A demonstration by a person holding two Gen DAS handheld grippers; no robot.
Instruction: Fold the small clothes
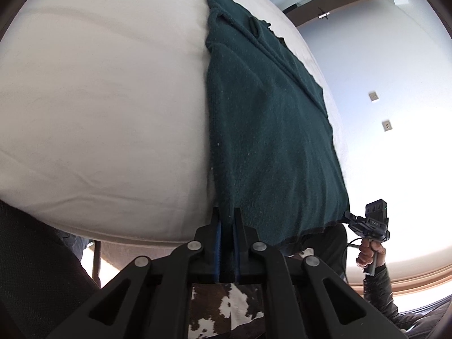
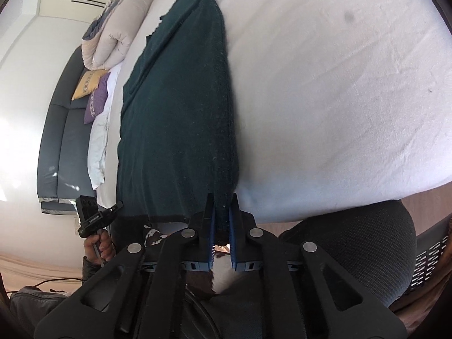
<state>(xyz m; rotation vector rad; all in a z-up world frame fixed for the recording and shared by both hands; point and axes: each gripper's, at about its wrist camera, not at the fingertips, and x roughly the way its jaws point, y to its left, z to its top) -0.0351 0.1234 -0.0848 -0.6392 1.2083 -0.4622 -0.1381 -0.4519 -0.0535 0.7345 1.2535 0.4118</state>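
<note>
A dark green garment (image 1: 268, 107) lies stretched along the white bed (image 1: 99, 99), its near hem hanging at the bed's front edge. My left gripper (image 1: 226, 214) is shut on the garment's near left corner. My right gripper (image 2: 223, 206) is shut on the garment's (image 2: 180, 99) near right corner, where the cloth is doubled over. Each gripper shows in the other's view: the right one (image 1: 349, 216) at the hem's far end, the left one (image 2: 120, 206) at the hem's left end. The garment's far end has a collar and a buttonhole.
The white bed sheet (image 2: 339, 84) spreads wide beside the garment. A rolled duvet (image 2: 113, 28), a yellow pillow (image 2: 86, 84) and a purple pillow (image 2: 97, 101) sit by the grey headboard (image 2: 62, 141). A dark chair back (image 2: 367, 240) stands below the bed edge, over a cowhide rug (image 1: 223, 305).
</note>
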